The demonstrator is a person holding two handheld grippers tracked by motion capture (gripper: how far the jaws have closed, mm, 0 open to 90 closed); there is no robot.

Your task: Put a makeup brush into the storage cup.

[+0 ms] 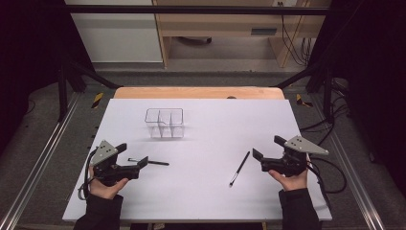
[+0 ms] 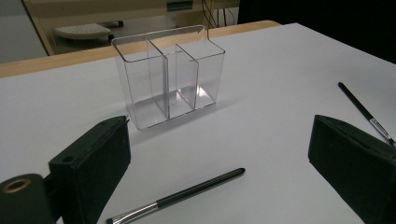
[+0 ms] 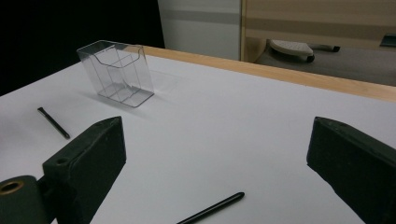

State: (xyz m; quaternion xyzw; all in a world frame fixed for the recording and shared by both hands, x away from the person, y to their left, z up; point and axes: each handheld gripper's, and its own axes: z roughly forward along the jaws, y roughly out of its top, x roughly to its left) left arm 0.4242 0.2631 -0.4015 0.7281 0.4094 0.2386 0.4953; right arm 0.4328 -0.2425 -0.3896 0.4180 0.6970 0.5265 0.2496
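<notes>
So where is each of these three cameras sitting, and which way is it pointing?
High view: above the person's side, looking forward and down on the white table; both forearms, the left gripper and the right gripper show.
Left gripper view: rides the left gripper, facing the clear organizer, with the left brush between its open jaws.
Right gripper view: rides the right gripper, over the right brush.
Shared: both gripper views see the organizer and both brushes.

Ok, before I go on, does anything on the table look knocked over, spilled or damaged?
Nothing stands out. The clear organizer stands upright and empty, and both brushes lie flat on the white table, apart from it. The left gripper and the right gripper are open, holding nothing.
</notes>
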